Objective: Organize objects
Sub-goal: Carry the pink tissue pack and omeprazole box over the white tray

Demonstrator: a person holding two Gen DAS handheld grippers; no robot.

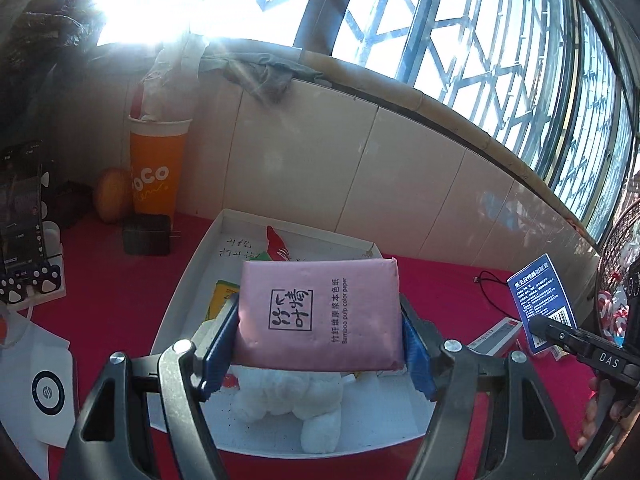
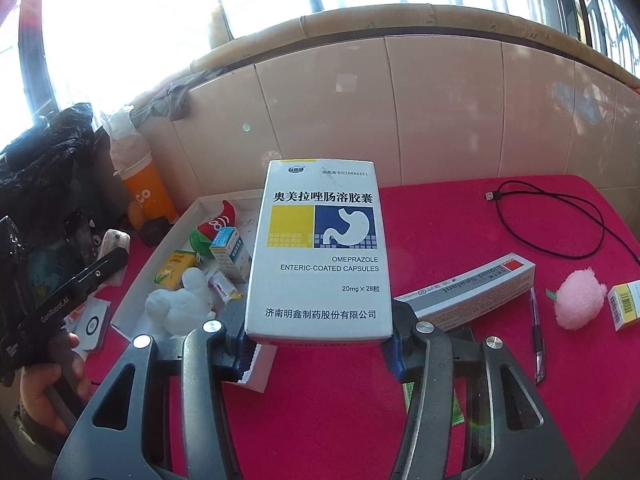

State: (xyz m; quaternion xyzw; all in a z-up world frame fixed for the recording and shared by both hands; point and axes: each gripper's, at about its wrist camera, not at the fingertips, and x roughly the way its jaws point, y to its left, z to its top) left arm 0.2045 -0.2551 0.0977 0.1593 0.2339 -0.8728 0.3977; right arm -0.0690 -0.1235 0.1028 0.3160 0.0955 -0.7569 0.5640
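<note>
Both grippers loaded over the red table

The left gripper (image 1: 320, 344) pinches a pink tissue pack (image 1: 320, 316) above the white tray (image 1: 192, 276), a white plush toy (image 1: 292, 404) beneath it at 6 o'clock. The right gripper (image 2: 318, 344) clamps a white omeprazole box (image 2: 318, 252); the tray lies at its 9 o'clock, a sealant box (image 2: 472, 292) and pink pompom (image 2: 580, 306) at 3 o'clock.

Harsh daylight through the window (image 1: 460, 40) blows out the top left, with fisheye bending at the edges.
</note>
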